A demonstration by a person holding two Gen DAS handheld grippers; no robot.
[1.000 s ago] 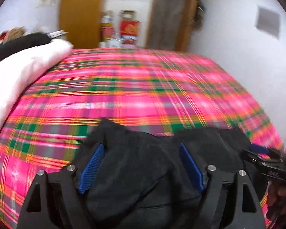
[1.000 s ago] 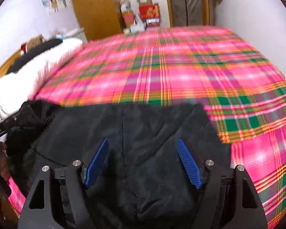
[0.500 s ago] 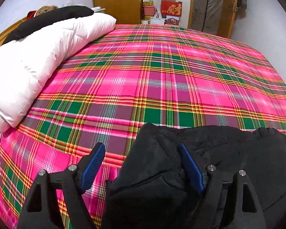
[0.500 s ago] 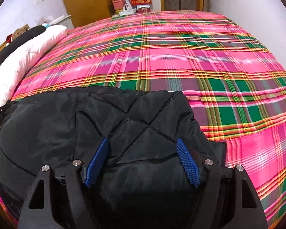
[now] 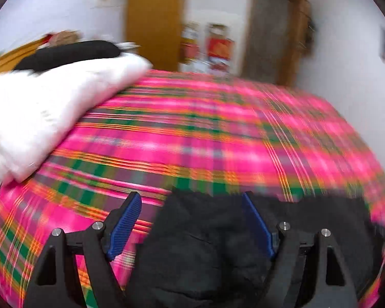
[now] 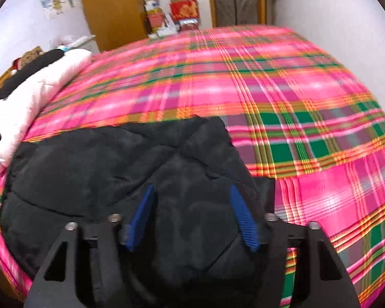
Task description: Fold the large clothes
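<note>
A black quilted jacket (image 5: 205, 243) lies bunched at the near edge of the bed on a pink and green plaid bedspread (image 5: 218, 133). My left gripper (image 5: 190, 197) hangs open over the jacket's left edge, with its left pad above bare bedspread and its right pad above the black cloth. In the right wrist view the jacket (image 6: 102, 169) spreads wide to the left. My right gripper (image 6: 191, 188) points down into it, and its jaws are closing with a puffy fold of the jacket bulging between the blue pads.
A white duvet (image 5: 51, 107) with a dark garment (image 5: 69, 54) on top lies along the bed's left side. The plaid bedspread (image 6: 295, 89) stretches bare beyond the jacket. A wooden door (image 5: 154, 20) and stacked boxes (image 6: 182, 7) stand past the far end.
The right jaws have narrowed around a fold of the jacket. The left gripper has swung sideways across the jacket's left edge, and its view is blurred with motion.
</note>
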